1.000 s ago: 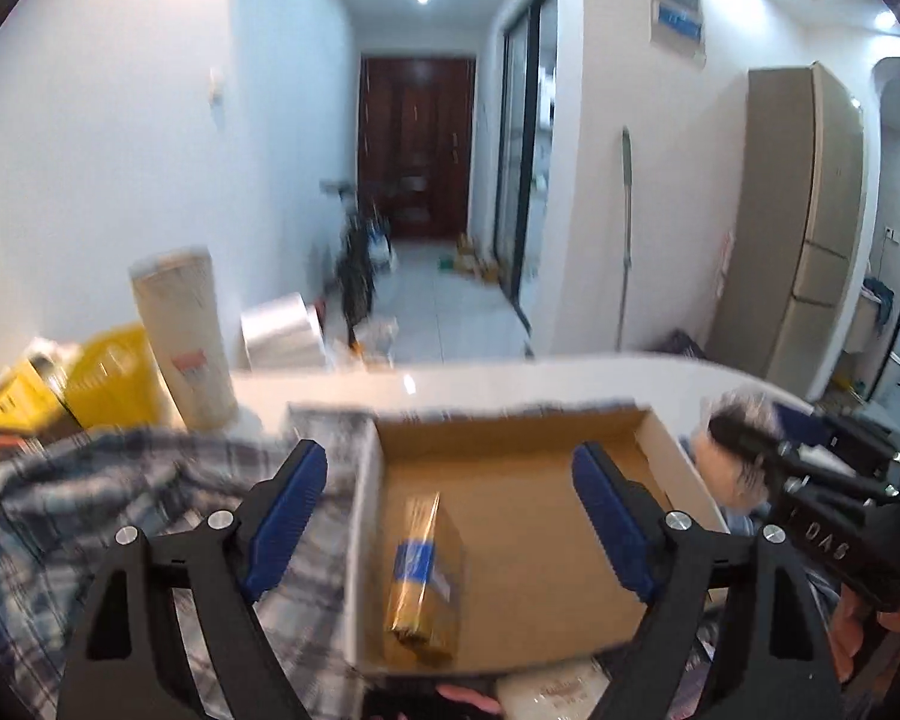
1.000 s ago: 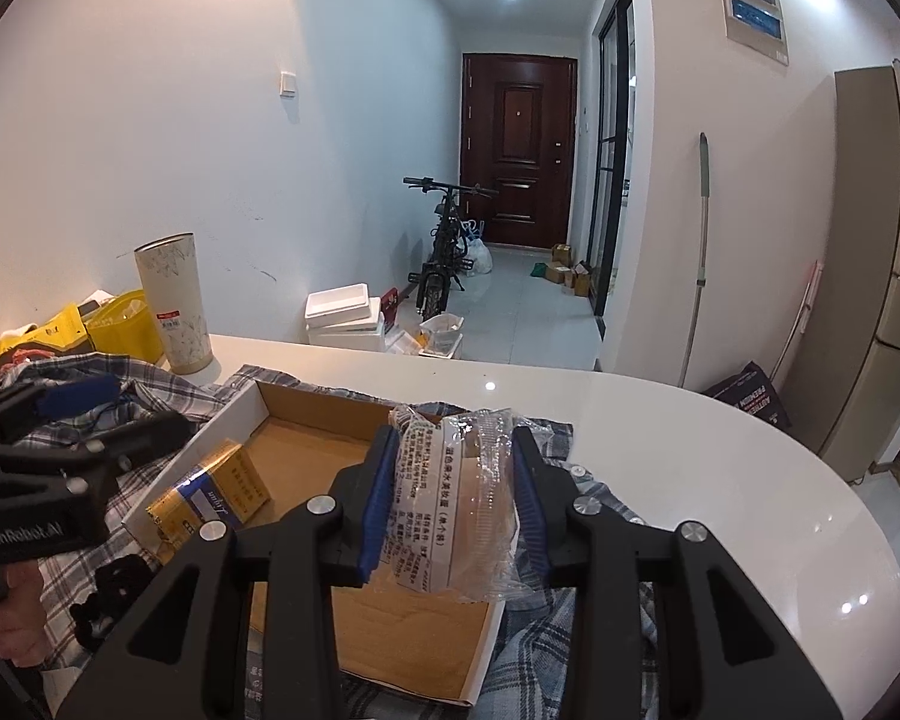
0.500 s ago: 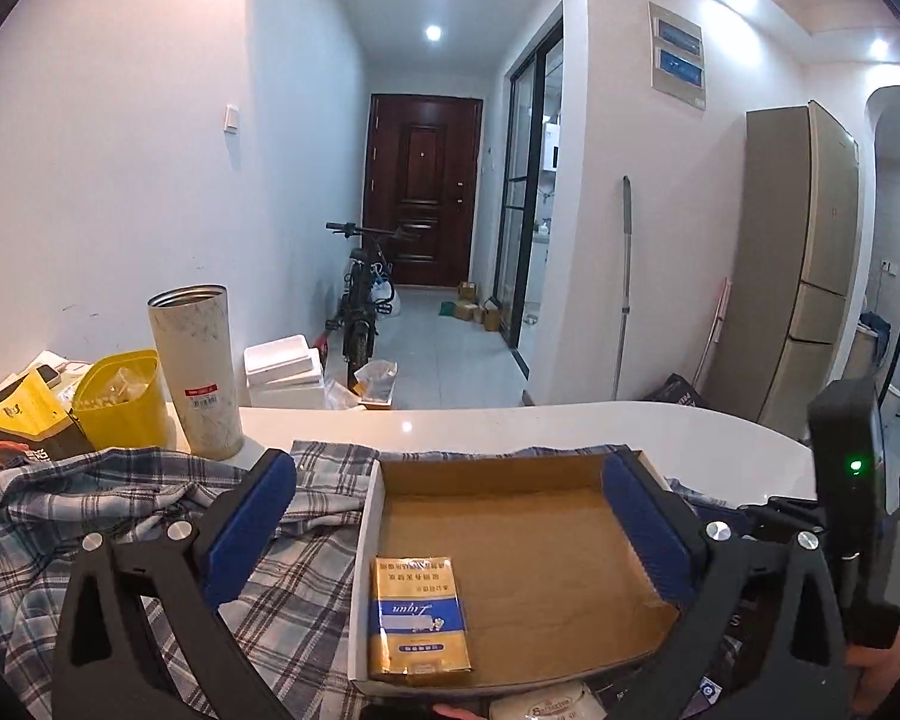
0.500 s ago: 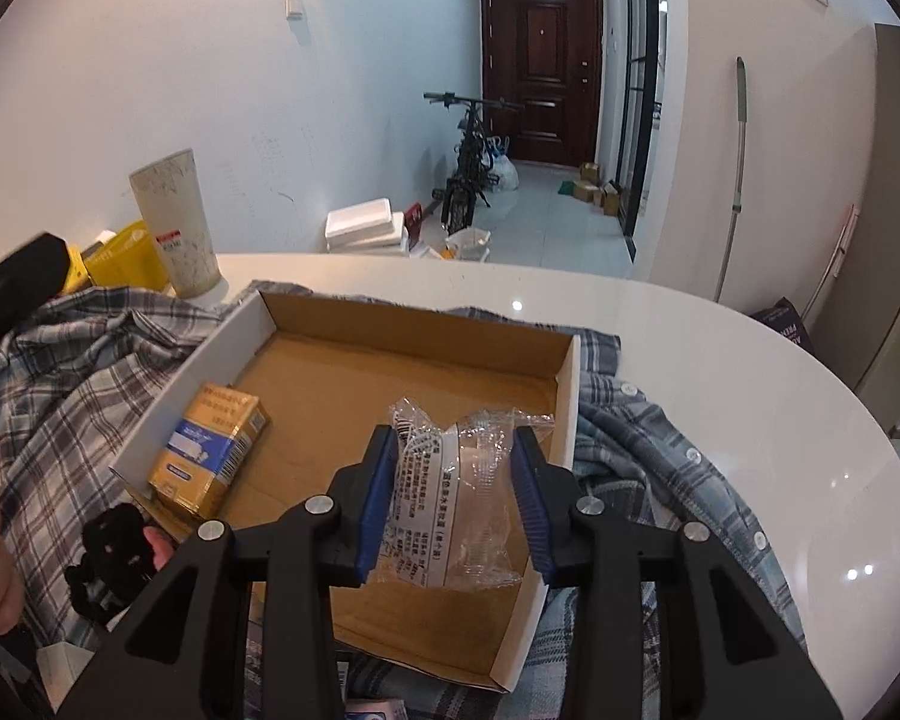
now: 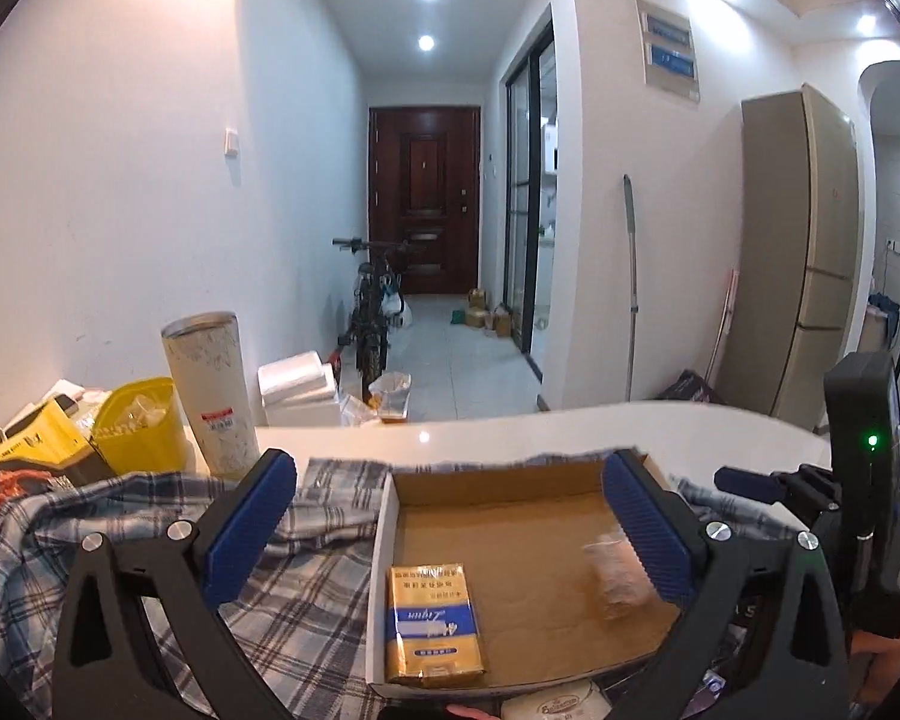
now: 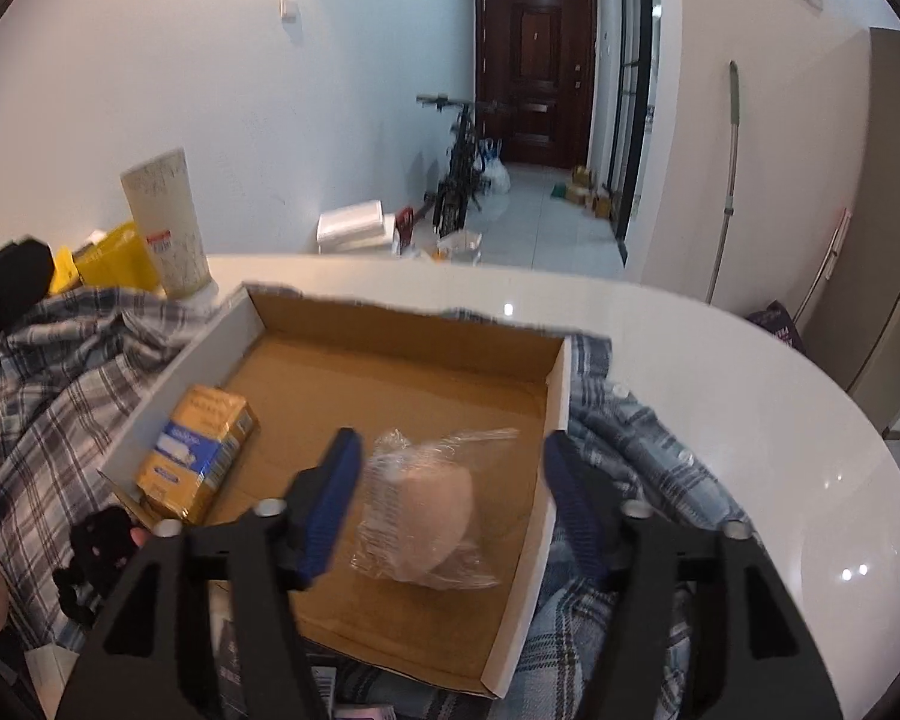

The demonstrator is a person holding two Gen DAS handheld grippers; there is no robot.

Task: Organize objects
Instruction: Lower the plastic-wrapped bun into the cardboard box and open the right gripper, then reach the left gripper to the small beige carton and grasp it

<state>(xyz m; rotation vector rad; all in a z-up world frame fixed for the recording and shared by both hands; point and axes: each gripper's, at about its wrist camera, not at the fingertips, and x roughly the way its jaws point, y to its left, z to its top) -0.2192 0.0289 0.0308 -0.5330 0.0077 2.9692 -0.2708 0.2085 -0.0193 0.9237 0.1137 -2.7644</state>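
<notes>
A shallow cardboard tray (image 6: 555, 396) (image 5: 384, 516) lies on a plaid shirt (image 6: 48, 384) (image 5: 306, 588) on the white table. A yellow and blue packet (image 5: 435, 624) (image 6: 195, 459) lies at its near left. A clear plastic bag with a beige item (image 6: 423, 519) (image 5: 615, 570) lies in the tray's near right part. My right gripper (image 6: 450, 498) hovers over it with jaws opening; the pads stand clear of the bag. My left gripper (image 5: 450, 522) is wide open above the tray with nothing between its fingers.
A tall speckled tumbler (image 5: 210, 396) and a yellow container (image 5: 141, 429) stand at the back left. Yellow and black packets (image 5: 24, 456) lie at the left edge. A round white item (image 5: 549, 707) lies before the tray. The white table (image 6: 720, 396) curves away to the right.
The right gripper tipped down over the tray and its jaws spread, letting the plastic bag drop onto the tray floor. The left gripper opened wider and steadied.
</notes>
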